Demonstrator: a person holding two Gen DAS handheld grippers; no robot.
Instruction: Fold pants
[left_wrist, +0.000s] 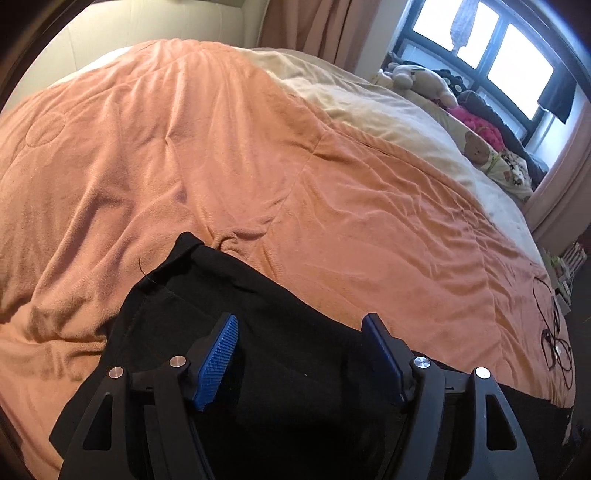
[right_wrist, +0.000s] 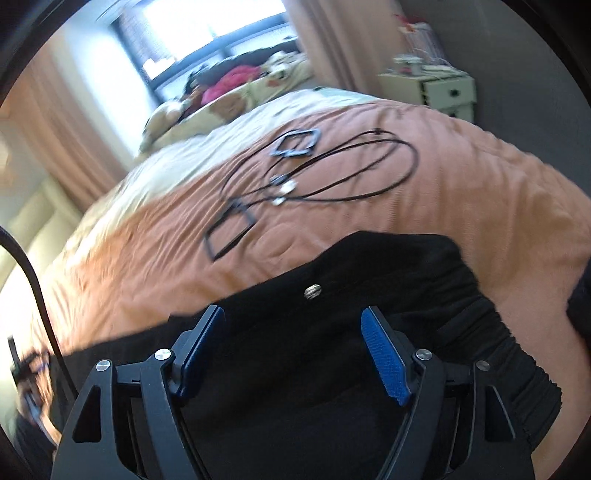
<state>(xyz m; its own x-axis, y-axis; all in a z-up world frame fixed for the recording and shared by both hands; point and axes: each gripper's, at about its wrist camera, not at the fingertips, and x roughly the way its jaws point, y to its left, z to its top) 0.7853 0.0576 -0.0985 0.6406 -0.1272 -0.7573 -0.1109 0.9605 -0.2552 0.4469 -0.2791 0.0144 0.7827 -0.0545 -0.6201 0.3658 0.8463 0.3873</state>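
I see the orange bedspread (left_wrist: 221, 147) filling both views, with the black pants (left_wrist: 277, 332) lying on its near edge below me. My left gripper (left_wrist: 300, 354) and right gripper (right_wrist: 291, 354) both stand wide, holding nothing. I judge folding barely begun or between folds; the pants' full outline is cut off, and the right view is blurred.

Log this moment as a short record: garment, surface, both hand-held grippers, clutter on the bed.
garment: black pants lying on the bed, metal button facing up near the gathered waistband
surface: orange blanket
left hand-held gripper: open, over the pants, nothing between the pads
right hand-held gripper: open, over the pants, nothing gripped
clutter: black cables beyond the pants; stuffed toys by the window
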